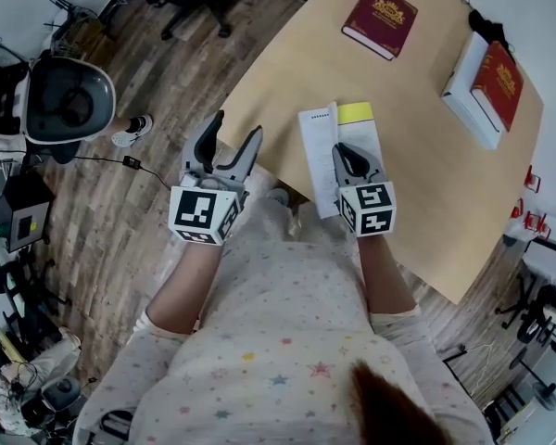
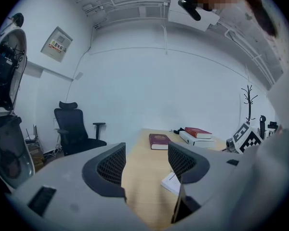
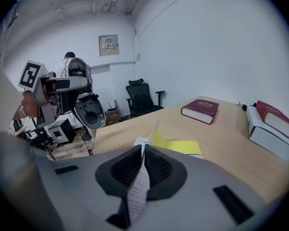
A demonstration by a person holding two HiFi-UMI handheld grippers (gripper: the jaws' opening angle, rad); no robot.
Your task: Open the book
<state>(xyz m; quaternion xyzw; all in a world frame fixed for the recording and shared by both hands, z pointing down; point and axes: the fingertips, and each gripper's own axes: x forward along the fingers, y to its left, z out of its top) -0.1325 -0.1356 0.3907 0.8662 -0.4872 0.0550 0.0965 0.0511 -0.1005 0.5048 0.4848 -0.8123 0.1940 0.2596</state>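
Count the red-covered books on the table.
2. A dark red hardcover book with gold emblem lies alone at the wooden table's far side; a brighter red book sits atop a white block at the right edge.

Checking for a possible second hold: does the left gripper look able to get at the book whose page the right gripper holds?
Probably yes. The left gripper is open and empty just left of the book, bare table between; the right gripper, shut on a page, leaves that side free.
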